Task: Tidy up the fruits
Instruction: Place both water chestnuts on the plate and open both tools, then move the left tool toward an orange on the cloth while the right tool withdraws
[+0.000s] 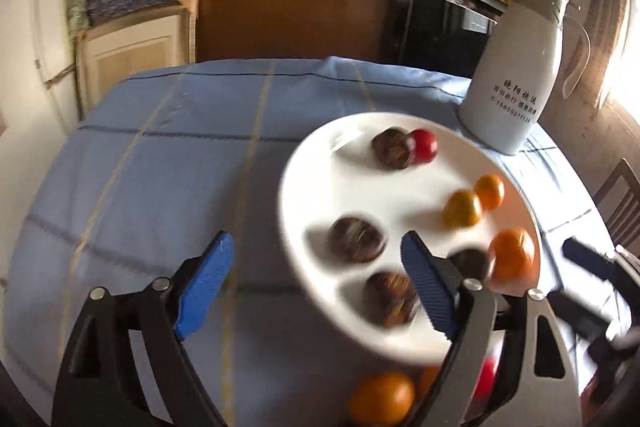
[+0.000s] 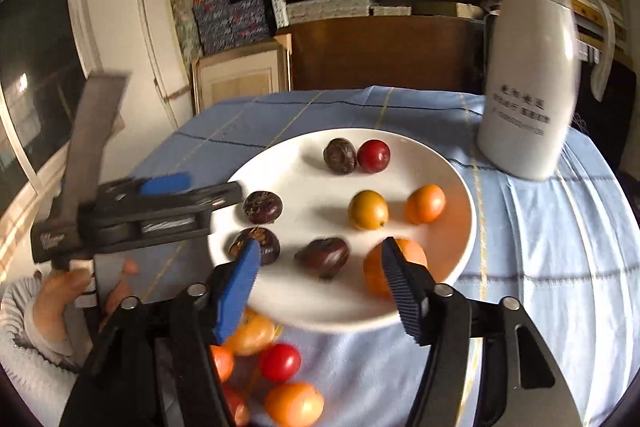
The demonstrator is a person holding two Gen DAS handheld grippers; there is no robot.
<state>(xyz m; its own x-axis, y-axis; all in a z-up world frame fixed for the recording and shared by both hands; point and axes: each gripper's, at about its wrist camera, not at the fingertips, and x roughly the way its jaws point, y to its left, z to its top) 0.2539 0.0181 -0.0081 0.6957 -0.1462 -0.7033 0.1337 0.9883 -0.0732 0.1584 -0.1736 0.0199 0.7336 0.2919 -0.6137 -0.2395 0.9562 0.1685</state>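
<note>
A white plate on the blue tablecloth holds several fruits: dark brown passion fruits, a red fruit, a yellow one and oranges. My right gripper is open above the plate's near side, over a brown fruit. My left gripper is open at the plate's left rim, empty; it also shows at the left in the right wrist view. Loose orange and red fruits lie on the cloth in front of the plate.
A white thermos jug stands at the table's back right, close behind the plate. Shelves with stacked boards and a wooden panel are behind the table. The table's edge falls away on the left.
</note>
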